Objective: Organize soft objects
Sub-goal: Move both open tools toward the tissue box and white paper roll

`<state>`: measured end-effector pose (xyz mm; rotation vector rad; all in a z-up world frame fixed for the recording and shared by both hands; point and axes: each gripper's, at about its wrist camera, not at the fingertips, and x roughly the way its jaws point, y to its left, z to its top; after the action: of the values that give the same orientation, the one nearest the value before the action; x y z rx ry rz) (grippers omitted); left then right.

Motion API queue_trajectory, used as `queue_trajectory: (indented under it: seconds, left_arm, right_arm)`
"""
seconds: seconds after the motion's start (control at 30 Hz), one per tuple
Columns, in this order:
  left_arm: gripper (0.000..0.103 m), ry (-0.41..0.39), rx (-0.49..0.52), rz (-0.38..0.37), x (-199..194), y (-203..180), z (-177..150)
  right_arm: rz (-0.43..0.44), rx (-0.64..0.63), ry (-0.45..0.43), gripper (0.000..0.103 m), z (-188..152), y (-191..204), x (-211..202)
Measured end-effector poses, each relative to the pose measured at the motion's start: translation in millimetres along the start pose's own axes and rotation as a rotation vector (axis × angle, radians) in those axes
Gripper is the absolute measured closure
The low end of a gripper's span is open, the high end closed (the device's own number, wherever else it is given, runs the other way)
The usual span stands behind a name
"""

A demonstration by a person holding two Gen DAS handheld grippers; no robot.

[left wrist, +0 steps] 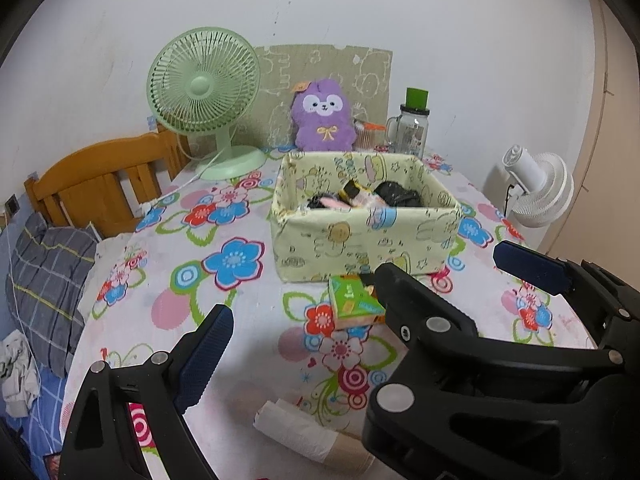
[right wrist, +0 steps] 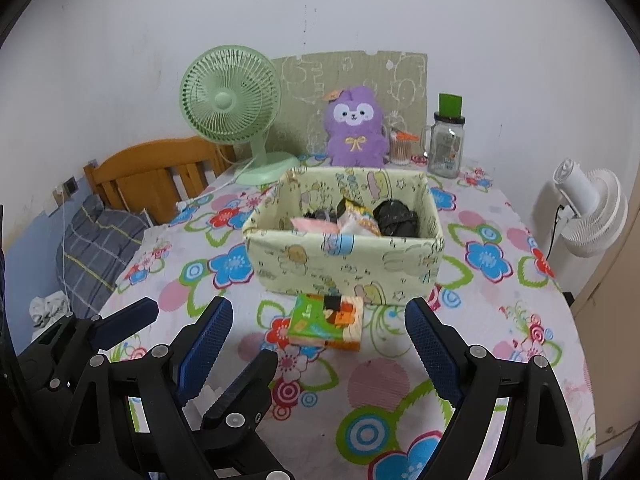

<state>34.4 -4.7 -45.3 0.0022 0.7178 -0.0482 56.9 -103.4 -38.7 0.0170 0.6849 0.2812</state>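
A green and orange tissue pack (right wrist: pixel 326 322) lies on the flowered tablecloth, just in front of the pale yellow fabric box (right wrist: pixel 344 268). The box holds black bundles and small packets. My right gripper (right wrist: pixel 320 304) is open, and the pack lies on the table ahead, between its blue pads without touching them. My left gripper (left wrist: pixel 320 312) is open too and holds nothing. The right gripper's black finger (left wrist: pixel 416 308) crosses in front of it and hides its right finger. A purple plush toy (left wrist: pixel 323 120) sits upright behind the box. A white paper roll (left wrist: pixel 304 432) lies near the table's front.
A green desk fan (left wrist: pixel 204 92) stands at the back left. A glass jar with a green lid (left wrist: pixel 412 128) stands at the back right. A white fan (right wrist: pixel 592 208) stands off the table's right edge. On the left are a wooden headboard (left wrist: pixel 100 184) and a grey pillow (left wrist: pixel 48 280).
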Motion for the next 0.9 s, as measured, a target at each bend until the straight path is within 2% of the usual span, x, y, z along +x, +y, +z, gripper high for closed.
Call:
queue_trajectory:
  seconds: [0.9]
  left_arm:
    - [0.009,0.122,-0.064,0.030,28.4,4.6,-67.4]
  right_arm:
    - [-0.007,-0.031,0.132,0.013,-62.4,5.4,33.1]
